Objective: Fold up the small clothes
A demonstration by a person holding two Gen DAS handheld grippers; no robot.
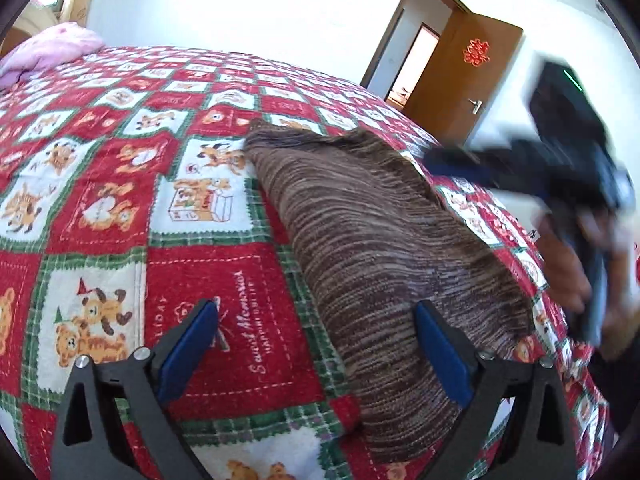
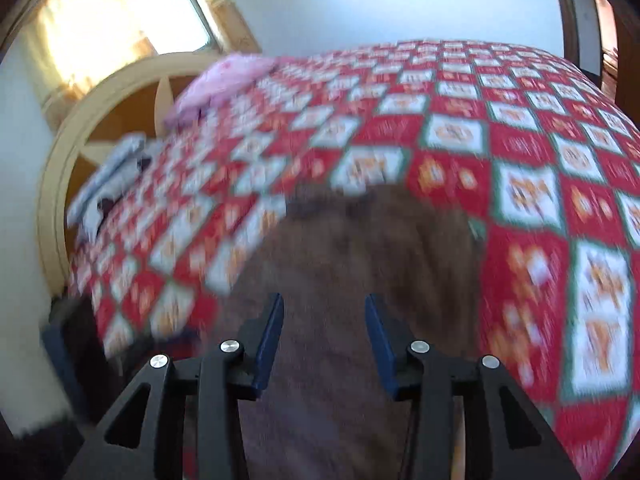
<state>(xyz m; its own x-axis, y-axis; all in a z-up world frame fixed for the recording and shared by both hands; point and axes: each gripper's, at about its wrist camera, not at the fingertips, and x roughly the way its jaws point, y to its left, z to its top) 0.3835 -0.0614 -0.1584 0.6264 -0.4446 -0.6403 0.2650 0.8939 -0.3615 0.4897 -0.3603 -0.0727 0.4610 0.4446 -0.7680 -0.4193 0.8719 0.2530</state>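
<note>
1. Where the brown striped garment (image 1: 376, 236) lies on the bed, it forms a long, narrow strip, already doubled over, running from the near edge of the quilt (image 1: 132, 184) toward its middle.
2. Its fabric is a ribbed knit in fine brown, tan and pale streaks, soft and slightly lumpy, with a darker ragged edge at the far end.
3. Beneath the garment, the quilt is a checkerboard of red and white squares with green plaid borders, printed with teddy bears and script.
4. Hovering at the garment's near end, the left gripper (image 1: 316, 316) has its blue-padded fingers spread wide and holding nothing; one finger sits over the knit, the other over a red square beside it.
5. On the garment's right side, the right gripper (image 1: 452, 160) shows as a dark blur in the left wrist view; in its own blurred view, the right gripper (image 2: 324, 308) has its fingers parted above the brown cloth, gripping nothing.
6. Beyond the garment, a pink pillow (image 1: 48, 54) rests at the quilt's far corner, and an orange-brown wooden door (image 1: 472, 76) stands open.
</note>
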